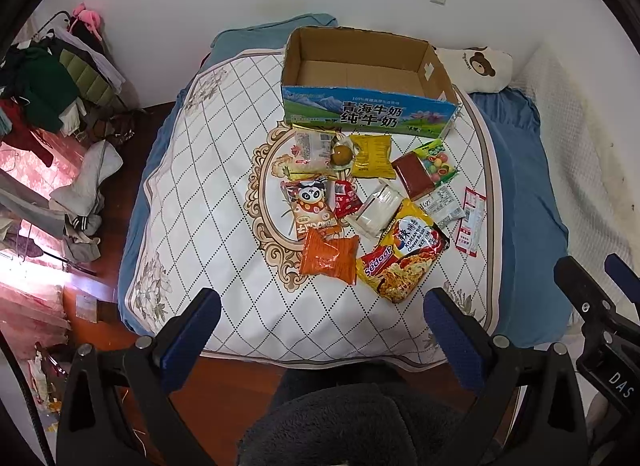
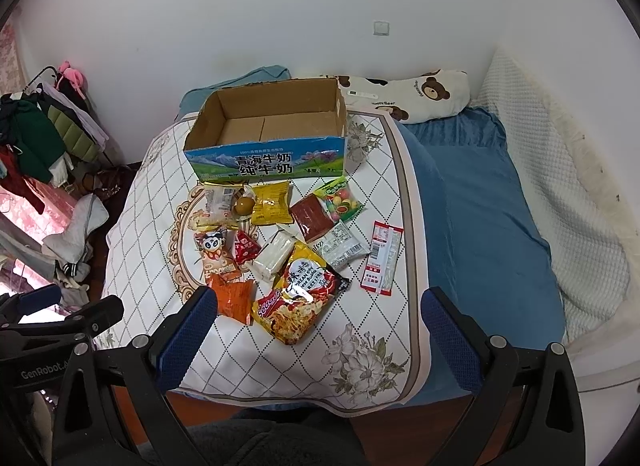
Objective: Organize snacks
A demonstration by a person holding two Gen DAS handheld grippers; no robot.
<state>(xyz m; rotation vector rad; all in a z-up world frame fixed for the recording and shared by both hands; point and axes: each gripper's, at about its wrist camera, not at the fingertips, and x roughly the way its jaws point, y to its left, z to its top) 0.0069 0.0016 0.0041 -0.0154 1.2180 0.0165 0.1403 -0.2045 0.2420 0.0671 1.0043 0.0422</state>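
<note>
Left gripper (image 1: 322, 314) hovering off the bed's (image 1: 224, 169) near edge, fingers (image 1: 192, 330) wide apart, holding nothing. Snack packets (image 1: 360, 205) scattered mid-quilt, just before the open cardboard box (image 1: 368, 113). Right gripper (image 2: 316, 314) likewise spread, nothing between.

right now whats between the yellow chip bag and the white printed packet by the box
A brown egg-like snack in clear wrap lies between the yellow chip bag and the white printed packet, clearest in the right wrist view.
</note>
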